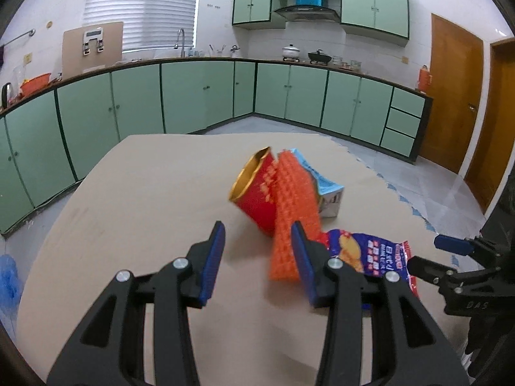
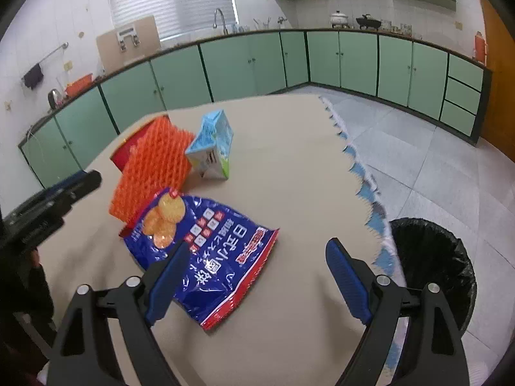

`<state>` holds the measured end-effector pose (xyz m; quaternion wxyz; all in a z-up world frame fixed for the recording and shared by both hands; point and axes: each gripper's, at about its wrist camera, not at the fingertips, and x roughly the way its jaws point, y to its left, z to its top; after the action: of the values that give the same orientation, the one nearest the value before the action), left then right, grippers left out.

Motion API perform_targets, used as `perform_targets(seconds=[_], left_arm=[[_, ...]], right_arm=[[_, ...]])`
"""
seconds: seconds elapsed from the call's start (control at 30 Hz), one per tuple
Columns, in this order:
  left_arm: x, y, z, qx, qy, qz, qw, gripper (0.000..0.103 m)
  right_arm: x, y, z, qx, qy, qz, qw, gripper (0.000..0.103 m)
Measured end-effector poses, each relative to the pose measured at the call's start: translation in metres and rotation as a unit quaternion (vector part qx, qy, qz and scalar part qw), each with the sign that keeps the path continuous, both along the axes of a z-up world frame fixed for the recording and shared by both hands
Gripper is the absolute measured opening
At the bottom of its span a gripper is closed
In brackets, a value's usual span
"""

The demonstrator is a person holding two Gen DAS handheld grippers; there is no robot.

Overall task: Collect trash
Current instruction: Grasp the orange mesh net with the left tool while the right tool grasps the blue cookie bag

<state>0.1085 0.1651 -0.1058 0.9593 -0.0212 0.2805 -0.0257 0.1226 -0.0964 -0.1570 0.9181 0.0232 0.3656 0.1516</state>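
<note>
Left wrist view: my left tool (image 1: 259,236) hangs partly open and empty over the counter (image 1: 128,193), near the orange foam net (image 1: 291,199) and red can (image 1: 254,193). My right tool (image 2: 257,267) gapes wide, empty, over the blue snack bag (image 2: 209,251); the black-lined bin (image 2: 437,257) stands right.

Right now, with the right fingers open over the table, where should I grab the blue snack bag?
Take the blue snack bag by its crimped red edge, which faces the right gripper. The bag lies flat on the table, so come in low from the near side, one finger sliding under that seam. Its far end touches the orange foam net; avoid that end.
</note>
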Motion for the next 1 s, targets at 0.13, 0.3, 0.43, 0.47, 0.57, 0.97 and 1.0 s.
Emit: perform_targets(seconds=[0.13,0.3,0.43,0.47,0.57,0.97,1.0], left_arm=[[0.003,0.005,-0.002,-0.001,0.001,0.003,1.0000,0.041],[0.005,0.008,-0.006,-0.003,0.001,0.000,1.0000,0.041],[0.006,0.007,-0.008,-0.009,0.005,-0.003,0.9999,0.041],[0.008,0.005,-0.008,-0.010,0.006,-0.004,0.9999,0.041],[0.008,0.000,-0.008,-0.011,0.007,-0.012,0.9999,0.042],[0.020,-0.033,-0.013,-0.018,0.022,-0.044,0.9986,0.046],[0.023,-0.036,-0.015,-0.017,0.027,-0.044,0.9985,0.046]], right_arm=[[0.003,0.005,-0.010,-0.007,0.012,-0.002,1.000,0.084],[0.009,0.010,-0.017,-0.019,0.030,0.006,0.999,0.069],[0.009,0.013,-0.016,-0.025,0.029,0.012,0.999,0.036],[0.008,0.012,-0.016,-0.027,0.026,0.011,0.999,0.021],[0.007,0.009,-0.016,-0.017,0.026,0.007,0.999,0.007],[-0.003,-0.022,0.016,0.002,-0.018,-0.018,1.000,0.001],[-0.003,-0.026,0.018,0.003,-0.019,-0.021,1.000,0.001]])
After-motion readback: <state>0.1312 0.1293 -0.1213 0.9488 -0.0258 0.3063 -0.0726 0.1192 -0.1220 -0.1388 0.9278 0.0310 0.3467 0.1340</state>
